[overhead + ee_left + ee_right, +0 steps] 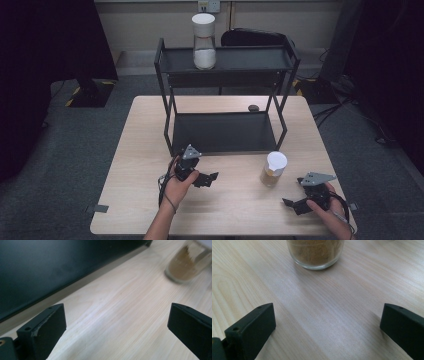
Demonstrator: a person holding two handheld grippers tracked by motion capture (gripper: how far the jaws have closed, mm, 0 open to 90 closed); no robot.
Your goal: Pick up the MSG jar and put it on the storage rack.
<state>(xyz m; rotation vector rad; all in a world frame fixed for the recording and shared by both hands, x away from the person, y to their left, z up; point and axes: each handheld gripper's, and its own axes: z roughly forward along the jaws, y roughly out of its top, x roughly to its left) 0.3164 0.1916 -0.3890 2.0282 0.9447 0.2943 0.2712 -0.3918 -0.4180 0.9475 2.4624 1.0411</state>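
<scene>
Grey carpet is surrounding a pale wooden table (pixel 140 150) bearing a black two-tier shelf (pixel 225 132), a white-lidded jar (pixel 204 42) standing on its top tier. A glass jar of brown powder (pixel 273 169) is standing between the left gripper (pixel 209 178) and right gripper (pixel 294 205), both gaping wide, empty.

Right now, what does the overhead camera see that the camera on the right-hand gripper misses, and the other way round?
The high view alone takes in the black shelf rack, the white-lidded jar on its top tier, and both hands with their grippers. The right gripper view alone gives a close look at the brown powder through the glass jar and the open jaws before it. Both share that jar and the wooden table.
</scene>
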